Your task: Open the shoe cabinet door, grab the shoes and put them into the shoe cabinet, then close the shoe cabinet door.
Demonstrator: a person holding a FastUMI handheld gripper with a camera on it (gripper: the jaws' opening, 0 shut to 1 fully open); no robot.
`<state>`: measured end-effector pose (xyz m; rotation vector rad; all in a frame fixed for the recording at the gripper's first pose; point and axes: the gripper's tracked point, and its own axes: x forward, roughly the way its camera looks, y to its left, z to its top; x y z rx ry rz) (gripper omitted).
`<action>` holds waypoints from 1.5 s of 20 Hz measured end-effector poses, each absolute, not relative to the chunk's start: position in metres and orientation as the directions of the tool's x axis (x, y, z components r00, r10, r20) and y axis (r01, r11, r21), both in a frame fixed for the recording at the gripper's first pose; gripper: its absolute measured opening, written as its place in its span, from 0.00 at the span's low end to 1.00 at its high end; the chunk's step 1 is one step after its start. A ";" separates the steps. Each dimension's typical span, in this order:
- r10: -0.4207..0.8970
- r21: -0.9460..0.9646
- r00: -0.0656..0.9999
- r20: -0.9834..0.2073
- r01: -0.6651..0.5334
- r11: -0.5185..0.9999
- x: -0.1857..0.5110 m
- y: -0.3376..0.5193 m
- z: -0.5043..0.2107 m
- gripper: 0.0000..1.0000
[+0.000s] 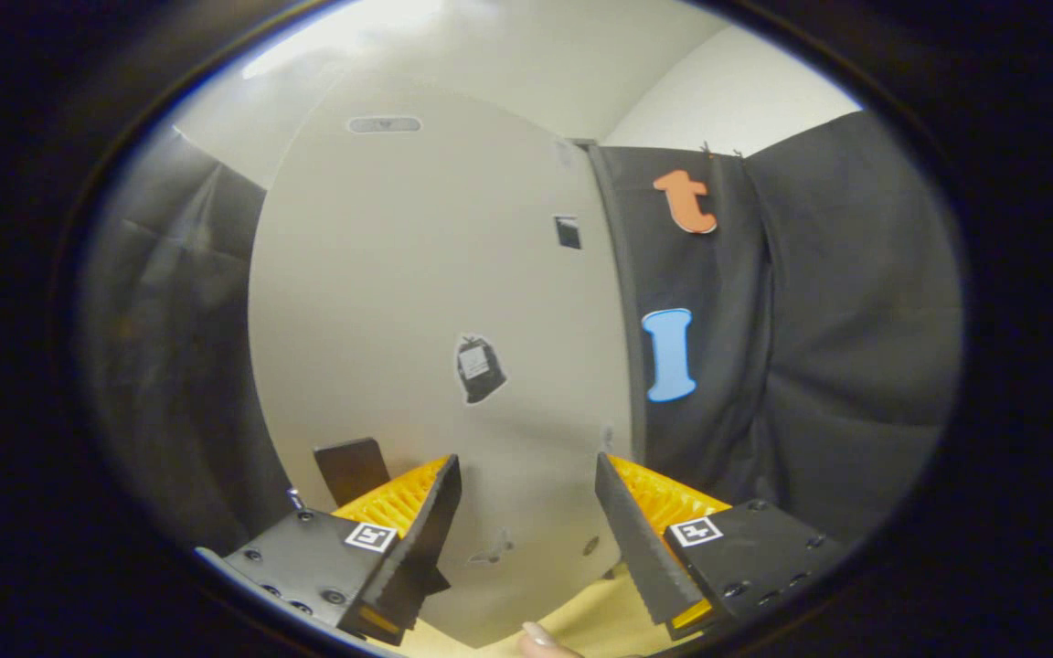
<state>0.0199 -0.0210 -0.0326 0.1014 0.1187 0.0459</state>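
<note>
Cabinet door [417, 302]: pale flat panel, directly ahead of the gripper [526, 512] and beyond its fingers. Left to right: black cloth wall [170, 366] hangs left of the panel; a small dark block [350, 468] sits against the panel just behind the left finger; a small dark tag-like sticker [479, 368] is on the panel above the gap between the fingers; a small dark square [568, 231] lies higher, near the panel's right edge. Fingers stand wide apart, nothing between them, touching nothing. A fingertip [540, 637] of a person shows below the fingers. Black cloth continues right of the door.
</note>
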 end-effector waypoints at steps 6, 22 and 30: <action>0.096 0.123 0.986 -0.133 -0.080 0.989 0.074 0.035 -0.049 0.92; 0.101 0.070 0.986 -0.133 -0.093 0.993 0.130 0.072 -0.056 0.92; 0.116 0.053 0.981 -0.154 -0.109 0.993 0.141 0.080 -0.056 0.92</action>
